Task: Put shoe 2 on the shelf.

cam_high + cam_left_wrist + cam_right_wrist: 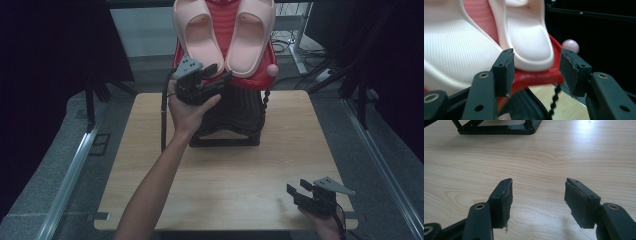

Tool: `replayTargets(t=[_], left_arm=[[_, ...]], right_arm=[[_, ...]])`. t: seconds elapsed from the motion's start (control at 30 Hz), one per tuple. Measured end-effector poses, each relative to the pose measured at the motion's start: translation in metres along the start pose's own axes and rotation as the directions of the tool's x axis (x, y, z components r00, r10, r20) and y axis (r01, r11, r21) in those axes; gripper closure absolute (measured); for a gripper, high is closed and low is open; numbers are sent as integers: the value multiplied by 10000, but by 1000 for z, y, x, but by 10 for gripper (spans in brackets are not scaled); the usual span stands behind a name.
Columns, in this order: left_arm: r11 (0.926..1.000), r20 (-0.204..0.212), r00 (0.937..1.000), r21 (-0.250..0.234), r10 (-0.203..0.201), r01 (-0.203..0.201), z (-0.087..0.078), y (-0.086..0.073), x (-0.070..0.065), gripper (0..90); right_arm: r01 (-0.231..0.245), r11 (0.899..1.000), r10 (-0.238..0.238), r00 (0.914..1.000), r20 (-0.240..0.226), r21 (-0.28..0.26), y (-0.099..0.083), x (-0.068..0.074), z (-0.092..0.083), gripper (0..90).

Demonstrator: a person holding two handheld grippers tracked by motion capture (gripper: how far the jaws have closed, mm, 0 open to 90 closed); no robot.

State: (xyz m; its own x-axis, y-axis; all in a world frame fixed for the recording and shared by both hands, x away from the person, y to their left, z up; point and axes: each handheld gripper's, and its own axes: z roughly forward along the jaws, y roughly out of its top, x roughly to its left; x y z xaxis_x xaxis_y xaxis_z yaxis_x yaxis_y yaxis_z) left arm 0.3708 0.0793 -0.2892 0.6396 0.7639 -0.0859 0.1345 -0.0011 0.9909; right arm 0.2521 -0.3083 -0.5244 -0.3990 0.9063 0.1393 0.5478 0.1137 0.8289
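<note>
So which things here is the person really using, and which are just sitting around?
Being used:
- left gripper, jaws open, at the heel end of the slippers
- pink slippers, lying on the red rack
- red rack on its black stand

Just sitting around:
- right gripper, open over the bare table
- pink knob at the rack's edge

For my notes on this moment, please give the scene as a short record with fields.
work: left gripper reaches toward pink slippers
slippers: two, lying on red tray of a black stand
left gripper state: jaws open, heel of one slipper just beyond them, not pressed
right gripper: open, nothing between jaws, near front right of wooden table
</note>
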Motion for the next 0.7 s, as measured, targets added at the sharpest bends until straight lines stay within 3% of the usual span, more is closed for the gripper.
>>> replayTargets(t=[0.23, 0.43, 0.7], left_arm=[[9996, 607, 9979, 138, 226, -234, -23, -26, -3, 448], [9988, 849, 9958, 318, 350, -378, -40, -50, -5, 445], [9975, 1210, 9924, 632, 230, -308, -58, -87, -7, 436]], right_arm=[[57, 10000, -57, 10000, -42, 69, -1, 2, 2, 395], [70, 9999, -70, 10000, -31, 80, -1, 3, 3, 393], [88, 9999, -88, 10000, -25, 98, -1, 4, 3, 391]])
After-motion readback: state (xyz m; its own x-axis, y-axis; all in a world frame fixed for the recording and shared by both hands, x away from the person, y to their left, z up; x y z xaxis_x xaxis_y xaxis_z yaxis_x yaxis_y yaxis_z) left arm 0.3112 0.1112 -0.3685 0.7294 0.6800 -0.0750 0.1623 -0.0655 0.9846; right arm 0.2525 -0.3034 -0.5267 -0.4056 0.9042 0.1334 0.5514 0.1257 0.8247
